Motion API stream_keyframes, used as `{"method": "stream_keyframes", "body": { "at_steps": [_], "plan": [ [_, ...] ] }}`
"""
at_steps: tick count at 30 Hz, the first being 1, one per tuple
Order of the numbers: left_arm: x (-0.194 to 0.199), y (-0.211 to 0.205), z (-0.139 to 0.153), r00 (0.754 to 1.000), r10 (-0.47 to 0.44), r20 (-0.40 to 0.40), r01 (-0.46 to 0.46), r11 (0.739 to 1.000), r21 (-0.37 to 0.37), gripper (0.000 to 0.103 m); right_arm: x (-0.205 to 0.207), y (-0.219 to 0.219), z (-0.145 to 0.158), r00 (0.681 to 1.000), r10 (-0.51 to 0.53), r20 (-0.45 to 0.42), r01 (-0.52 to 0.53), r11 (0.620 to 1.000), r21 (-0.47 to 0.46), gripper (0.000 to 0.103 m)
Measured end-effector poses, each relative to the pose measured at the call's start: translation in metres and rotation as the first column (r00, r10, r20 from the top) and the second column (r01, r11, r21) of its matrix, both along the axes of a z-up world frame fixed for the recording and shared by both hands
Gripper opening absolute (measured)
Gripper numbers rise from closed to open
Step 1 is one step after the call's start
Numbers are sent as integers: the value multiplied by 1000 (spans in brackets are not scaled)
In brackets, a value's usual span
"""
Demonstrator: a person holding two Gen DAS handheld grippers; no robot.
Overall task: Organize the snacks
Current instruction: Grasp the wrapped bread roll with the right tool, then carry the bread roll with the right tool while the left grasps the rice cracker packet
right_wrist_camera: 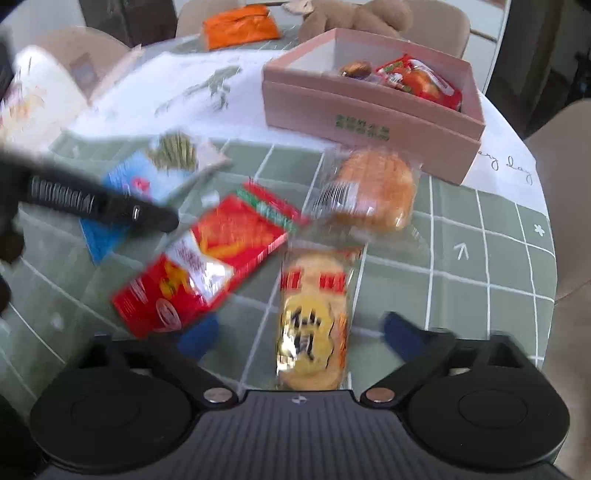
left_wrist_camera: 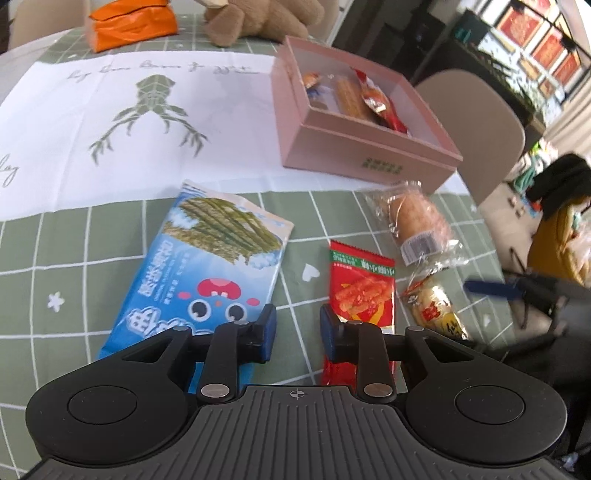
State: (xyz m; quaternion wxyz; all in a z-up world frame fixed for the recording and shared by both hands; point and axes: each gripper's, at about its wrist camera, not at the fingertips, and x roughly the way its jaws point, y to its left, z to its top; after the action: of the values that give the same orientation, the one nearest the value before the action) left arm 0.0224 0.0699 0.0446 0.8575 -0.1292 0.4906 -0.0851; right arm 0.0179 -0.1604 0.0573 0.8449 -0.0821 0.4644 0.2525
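A pink box (left_wrist_camera: 373, 155) (right_wrist_camera: 369, 110) holds several wrapped snacks. In front of it on the green checked cloth lie a blue seaweed snack bag (left_wrist_camera: 207, 269) (right_wrist_camera: 147, 173), a red snack packet (left_wrist_camera: 360, 291) (right_wrist_camera: 207, 258), a clear-wrapped bread roll (left_wrist_camera: 417, 221) (right_wrist_camera: 376, 188) and a yellow rice-cracker pack (left_wrist_camera: 439, 310) (right_wrist_camera: 314, 321). My left gripper (left_wrist_camera: 297, 334) is open and empty, low between the blue bag and the red packet. My right gripper (right_wrist_camera: 299, 336) is open wide, its fingers on either side of the yellow rice-cracker pack. The right wrist view is motion-blurred.
An orange bag (left_wrist_camera: 133, 22) (right_wrist_camera: 240, 24) and a brown plush toy (left_wrist_camera: 255, 18) (right_wrist_camera: 354, 14) sit at the table's far side. A white paper with a bird drawing (left_wrist_camera: 147, 122) lies left of the box. Beige chairs (left_wrist_camera: 476, 125) stand around the round table.
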Motion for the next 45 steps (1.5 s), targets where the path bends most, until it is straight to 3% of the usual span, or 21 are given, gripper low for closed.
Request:
{"method": "stream_keyframes", "body": {
  "at_steps": [3, 5, 11, 14, 16, 18, 24, 31, 36, 40, 45],
  "plan": [
    [-4, 7, 6, 1000, 15, 10, -15, 999, -30, 29, 17, -5, 27, 996, -45, 73, 40, 996, 79, 88],
    [-6, 9, 10, 1000, 18, 13, -18, 998, -55, 29, 36, 0, 34, 992, -87, 89, 80, 994, 81, 88],
    [-12, 4, 17, 1000, -13, 15, 14, 998, -62, 29, 99, 25, 9, 971, -236, 44, 237, 971, -13, 88],
    [-15, 5, 17, 1000, -13, 13, 14, 998, -57, 29, 108, 30, -5, 971, -240, -11, 239, 970, -51, 83],
    [-15, 6, 17, 1000, -11, 12, 11, 998, -60, 29, 104, 33, -7, 981, -195, -21, 193, 978, -75, 58],
    [-14, 5, 16, 1000, -10, 7, 10, 998, -62, 29, 96, 34, 0, 990, -141, -1, 140, 987, -81, 51],
    [-11, -6, 13, 999, -41, 2, 41, 997, -65, 29, 68, 9, 39, 995, -83, 56, 83, 997, -4, 50],
    [-13, -18, 11, 998, -65, 1, 64, 996, -67, 29, 42, -34, 40, 983, -107, 148, 126, 984, -129, 50],
    [-16, -24, 12, 997, -82, 4, 83, 994, -68, 29, 25, -55, 15, 979, -162, 122, 183, 966, -184, 50],
    [-17, -25, 11, 996, -84, 0, 83, 994, -75, 29, 11, -47, 1, 986, -162, 38, 166, 979, -117, 50],
    [-17, -31, 13, 994, -112, -8, 111, 990, -88, 29, 2, -19, 0, 997, -79, -8, 78, 996, -35, 50]
  ]
}}
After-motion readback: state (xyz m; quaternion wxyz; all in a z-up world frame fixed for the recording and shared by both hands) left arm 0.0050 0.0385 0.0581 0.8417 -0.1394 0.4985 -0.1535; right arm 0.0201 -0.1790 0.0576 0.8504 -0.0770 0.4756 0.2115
